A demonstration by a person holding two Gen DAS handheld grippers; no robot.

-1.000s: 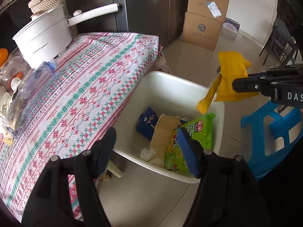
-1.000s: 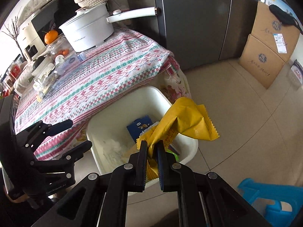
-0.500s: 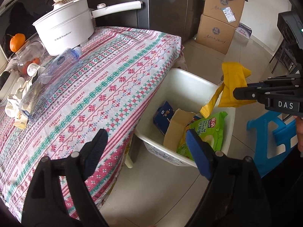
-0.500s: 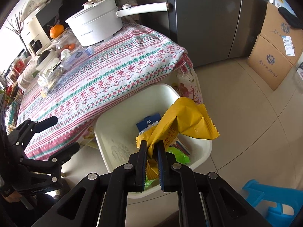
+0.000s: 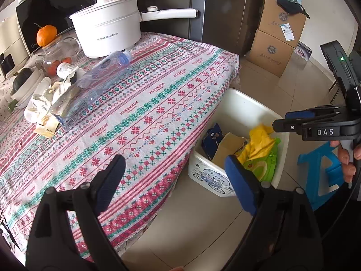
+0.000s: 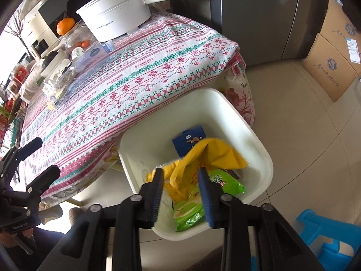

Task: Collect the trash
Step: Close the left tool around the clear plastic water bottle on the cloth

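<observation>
Trash in the white bin [image 6: 259, 140]

Crumpled yellow wrapper [image 6: 203, 158] lies atop green packet [image 6: 191, 210], by blue carton [image 6: 188, 140], near the bin's front rim.

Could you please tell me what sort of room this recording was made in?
Most likely a home kitchen or dining corner: a cooking pot on a clothed table, a microwave behind, and a tall fridge beside it.

Both views are fisheye, each looking forward and steeply down along its own claw's 2 fingers. The left wrist view sits over the tabletop [image 5: 158, 103] edge, facing across its cloth. The right wrist view hangs close above the white bin [image 6: 259, 140] on the floor. The 2 views share the tabletop, the bin and the white pot [image 5: 108, 29].
</observation>
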